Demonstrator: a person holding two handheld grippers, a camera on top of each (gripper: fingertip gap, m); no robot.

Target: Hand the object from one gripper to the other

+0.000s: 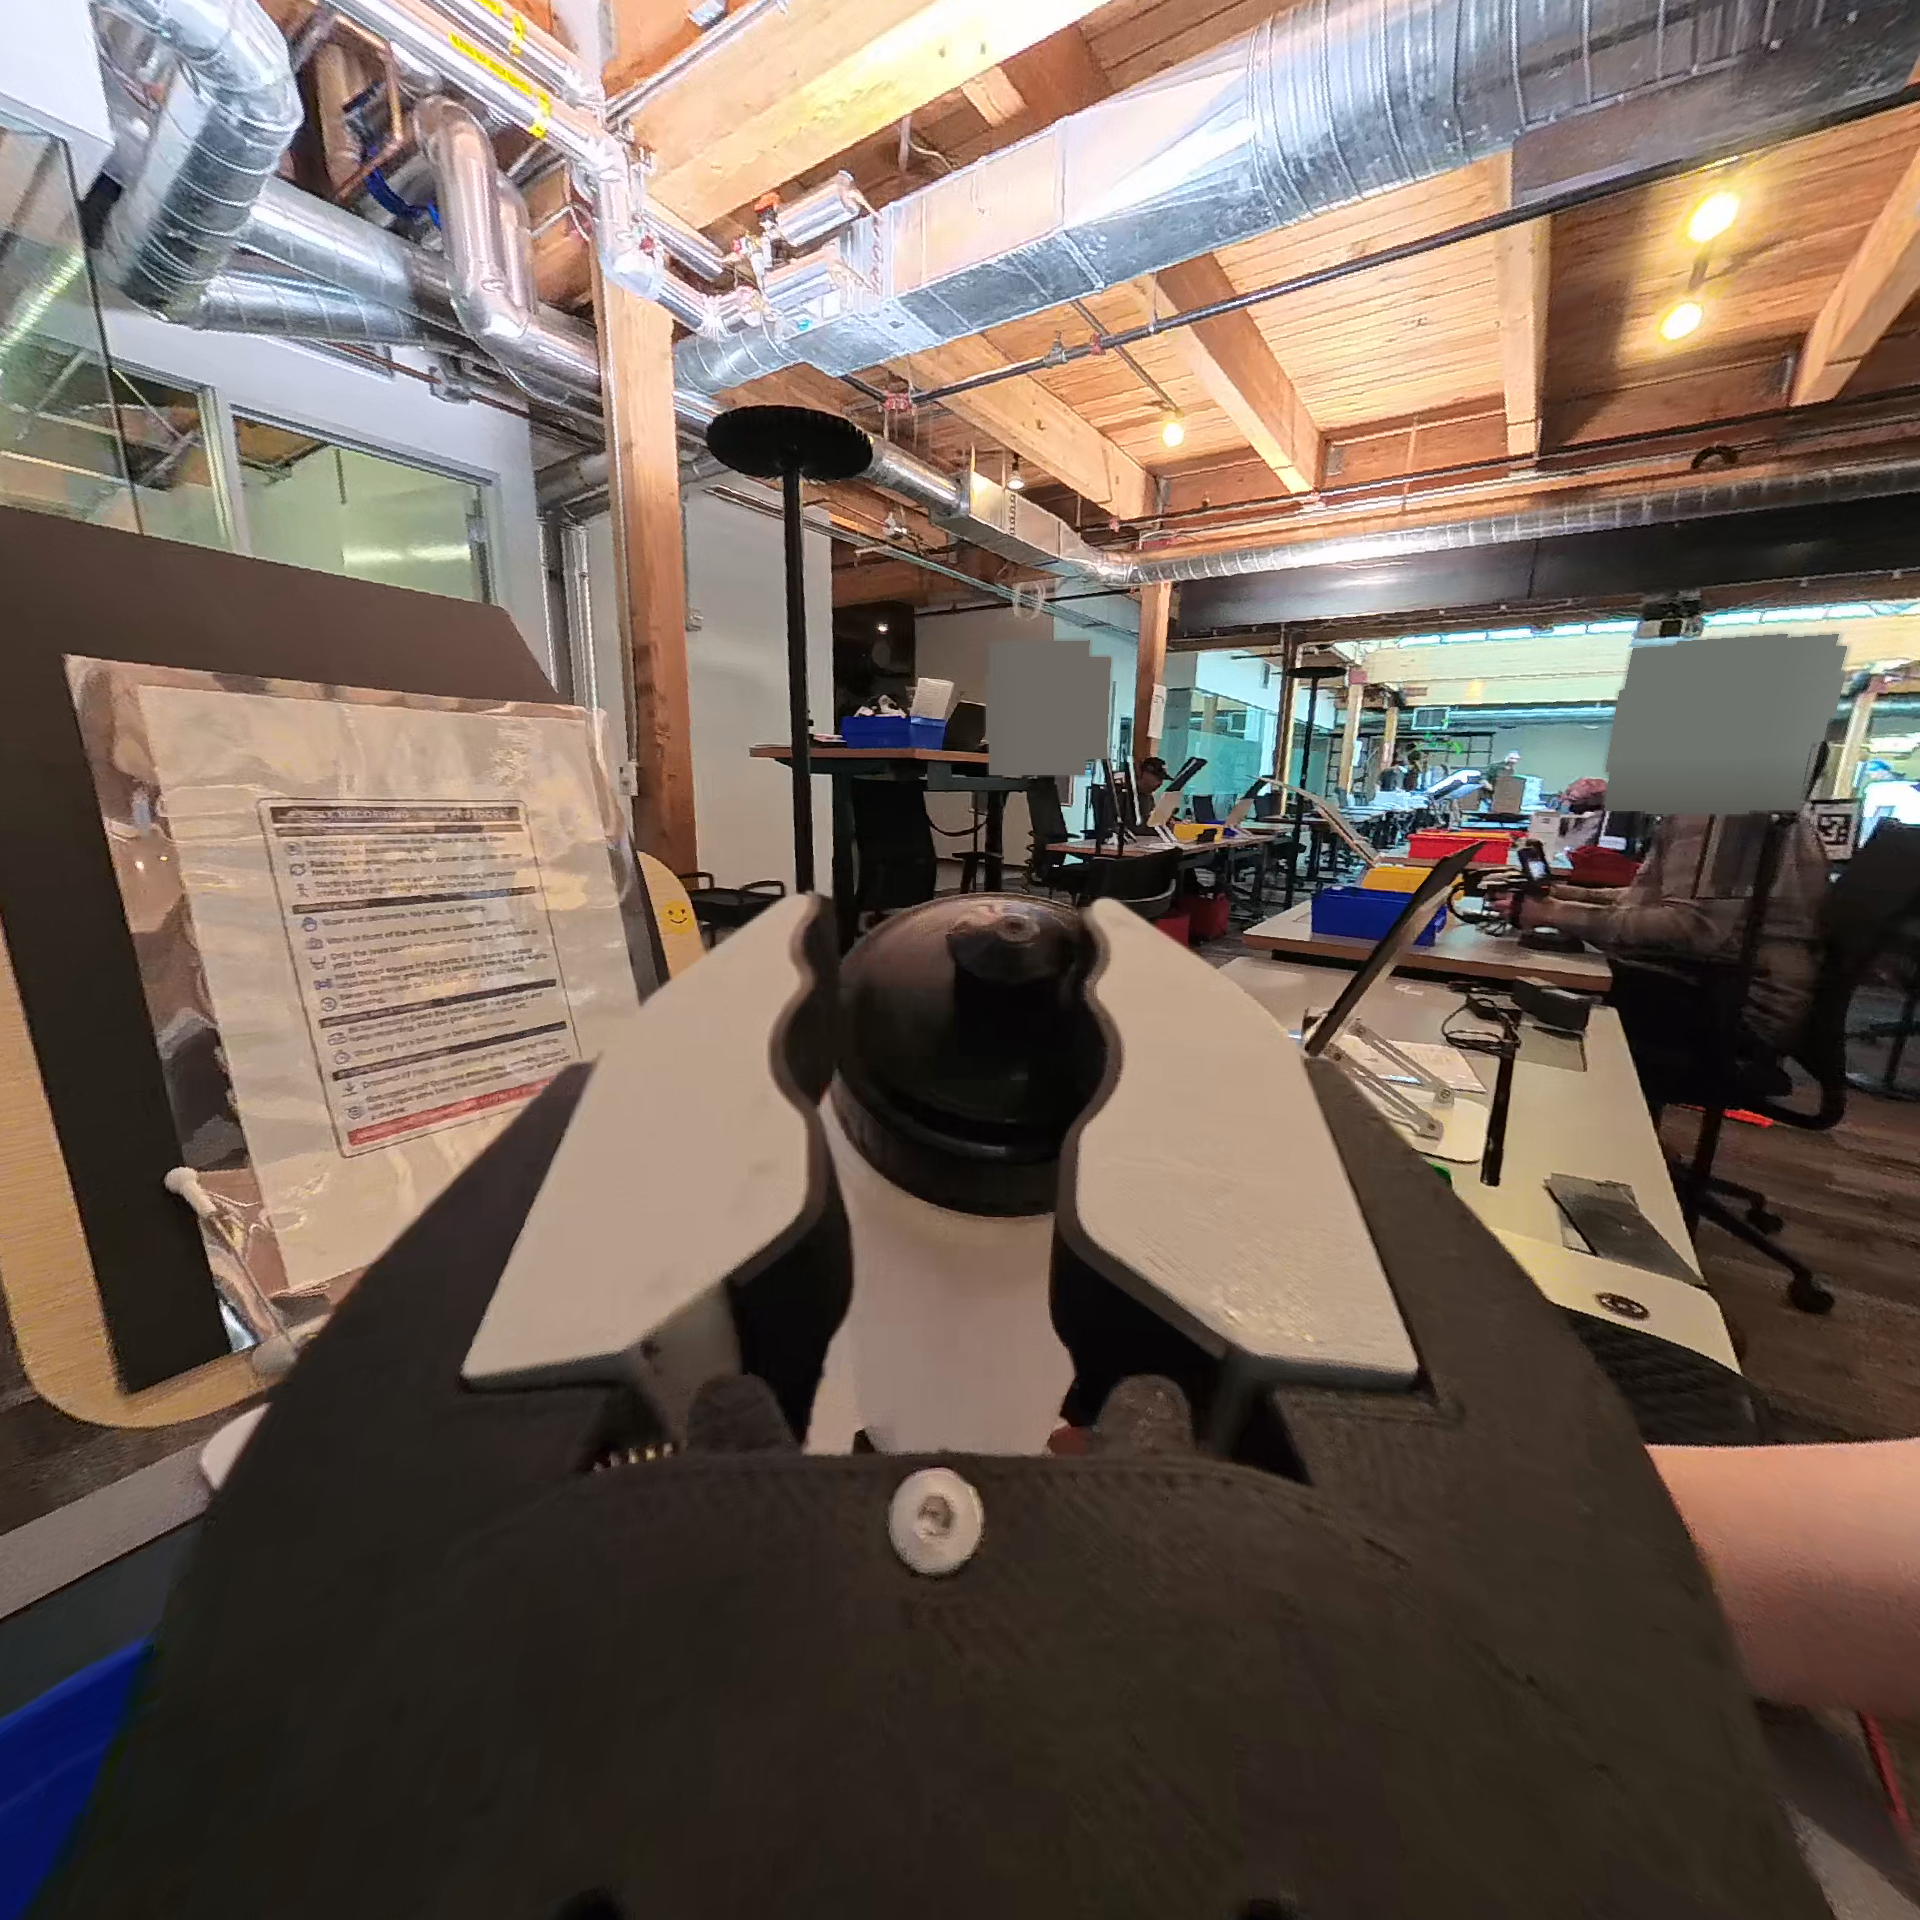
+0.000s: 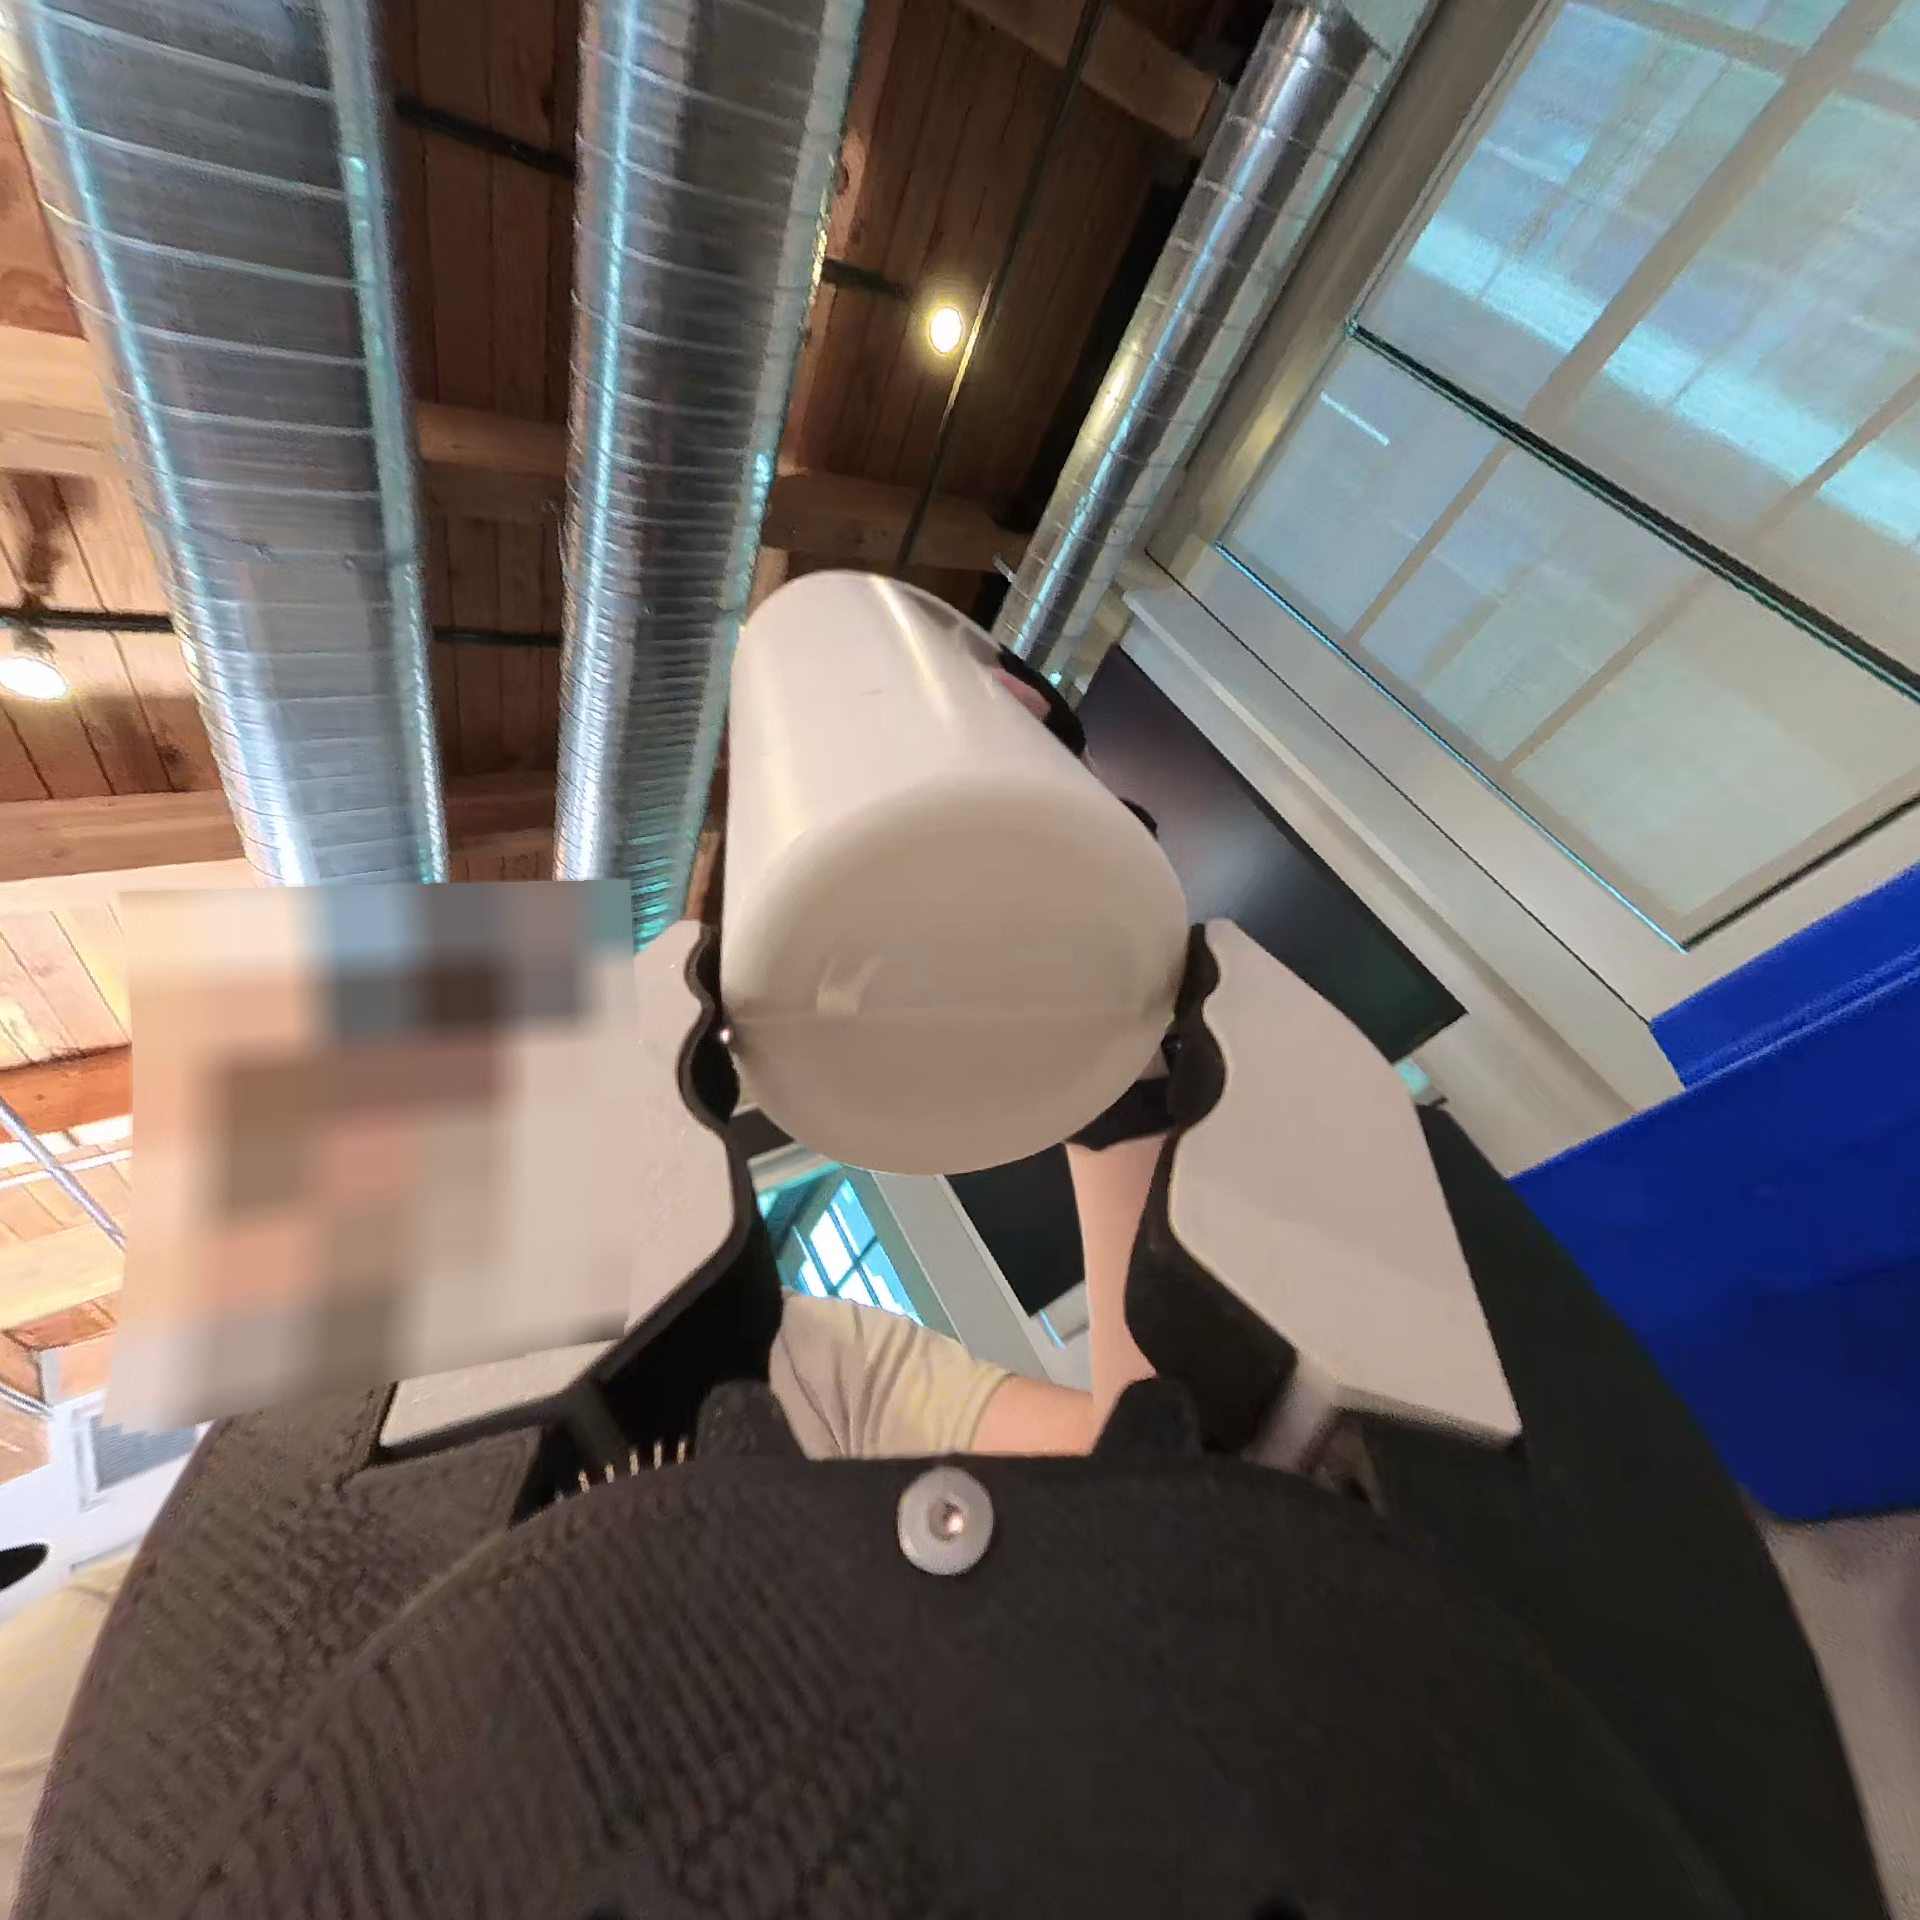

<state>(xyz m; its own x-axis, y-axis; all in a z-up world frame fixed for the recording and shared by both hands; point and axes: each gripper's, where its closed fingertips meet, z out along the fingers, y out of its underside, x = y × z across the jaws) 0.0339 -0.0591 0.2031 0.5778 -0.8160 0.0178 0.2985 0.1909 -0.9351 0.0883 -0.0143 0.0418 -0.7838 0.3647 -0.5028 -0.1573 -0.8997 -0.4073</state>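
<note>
A white bottle (image 1: 935,1299) with a black cap (image 1: 966,1029) is held in the air. My left gripper (image 1: 956,966) is shut on it at the cap and neck, with the white body running back between the fingers. In the right wrist view the bottle's (image 2: 935,831) flat base faces the camera. My right gripper (image 2: 951,1018) is closed around that base end, with both dark pads against its sides. Black parts of the left gripper (image 2: 1049,717) show behind the bottle, mostly hidden. The right gripper is not visible in the left wrist view.
A dark board with a plastic-covered sheet (image 1: 395,956) stands close on the left. Desks (image 1: 1507,1122) with a laptop, blue bins and seated people lie to the right. A blue bin (image 2: 1766,1247) is at the right in the right wrist view. A person's forearm (image 1: 1808,1579) is at the right edge. The grippers' ends are close to 20 cm from one another.
</note>
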